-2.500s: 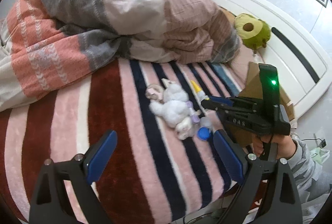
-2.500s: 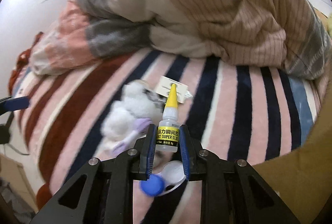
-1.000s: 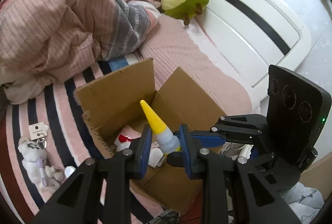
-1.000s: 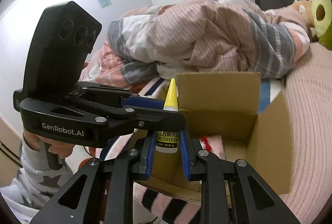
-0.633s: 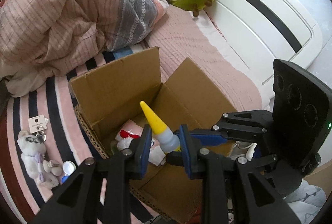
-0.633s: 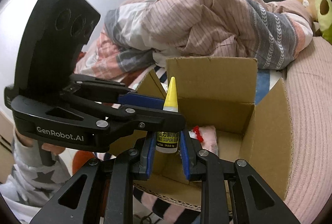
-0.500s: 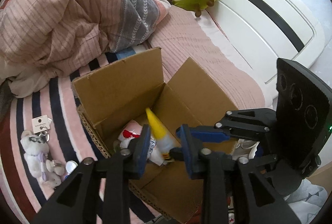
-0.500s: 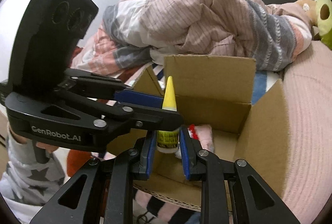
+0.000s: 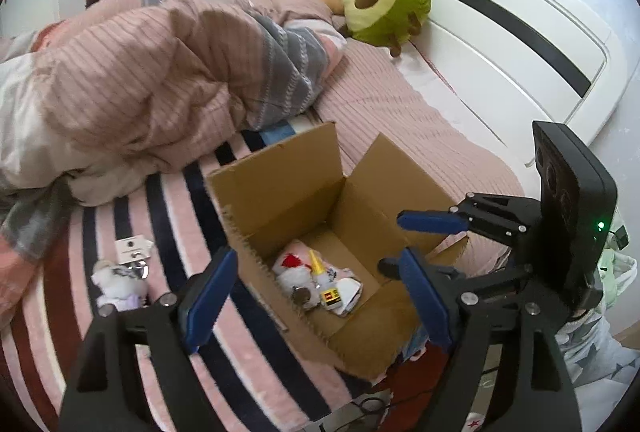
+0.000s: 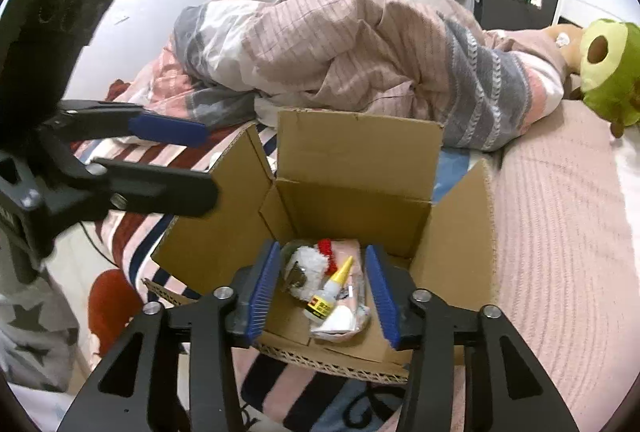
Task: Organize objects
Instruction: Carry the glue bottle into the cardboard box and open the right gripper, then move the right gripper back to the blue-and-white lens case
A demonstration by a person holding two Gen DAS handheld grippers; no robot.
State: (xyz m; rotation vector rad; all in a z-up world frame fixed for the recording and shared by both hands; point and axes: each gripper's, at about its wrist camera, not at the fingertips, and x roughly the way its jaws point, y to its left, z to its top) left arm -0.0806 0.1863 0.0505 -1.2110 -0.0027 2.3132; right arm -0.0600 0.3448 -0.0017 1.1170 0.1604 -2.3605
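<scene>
Cardboard box now contains the glue bottle, lying among soft items; both the left gripper and right gripper, jaws just opened, hold nothing, while a plush toy awaits on the bed.

Each hand-held gripper is matte black plastic with two angular, cut-out finger arms. The left hand-held gripper and the right hand-held gripper carry ribbed blue pads and silver screws at the joints. A tall black housing with round recesses and a green light tops the right one. The person wears grey clothing with darker stars.
</scene>
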